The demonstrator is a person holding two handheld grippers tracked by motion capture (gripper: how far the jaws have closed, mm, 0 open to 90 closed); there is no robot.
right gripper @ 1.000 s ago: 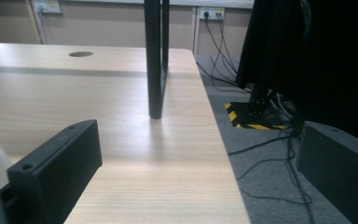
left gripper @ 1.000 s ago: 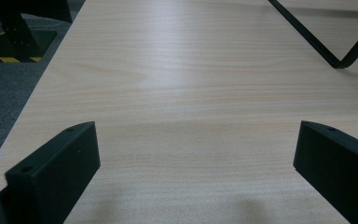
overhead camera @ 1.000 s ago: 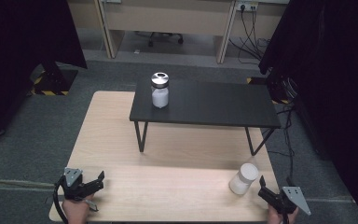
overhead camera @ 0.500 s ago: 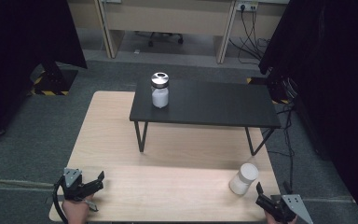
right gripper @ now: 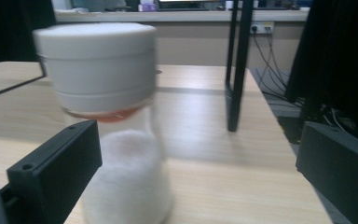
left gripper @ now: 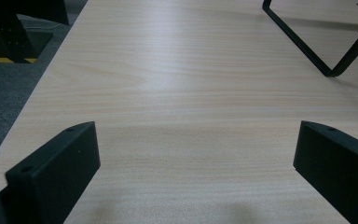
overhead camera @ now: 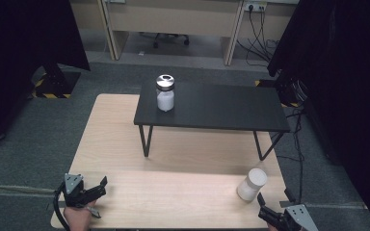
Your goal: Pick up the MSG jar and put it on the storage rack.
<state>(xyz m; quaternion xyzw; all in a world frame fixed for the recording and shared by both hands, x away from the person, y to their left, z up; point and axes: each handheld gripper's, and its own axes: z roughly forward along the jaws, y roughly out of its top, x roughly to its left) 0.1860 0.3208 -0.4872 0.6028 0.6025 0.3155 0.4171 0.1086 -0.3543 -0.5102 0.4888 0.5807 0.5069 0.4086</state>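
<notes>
Right gripper view shows the right gripper [right gripper: 198, 172] with its two black jaws spread wide and holding nothing; a white-lidded jar [right gripper: 114, 121] of white powder stands upright on the wooden table [right gripper: 242, 154] just ahead, nearer the left jaw than the right (the picture is somewhat blurred, so I cannot tell whether that jaw touches the glass). In the high view the jar [overhead camera: 251, 184] sits near the table's front right corner, with the right gripper [overhead camera: 269, 211] just behind it at the table edge. The left gripper [left gripper: 196, 154] is likewise open and empty above bare wood; the high view places it [overhead camera: 96, 188] at the front left corner, held in a hand [overhead camera: 79, 216]. Farther back stands a low black shelf [overhead camera: 221, 108] on thin legs, bearing a second jar [overhead camera: 165, 92] with a metal lid at its left end.
</notes>
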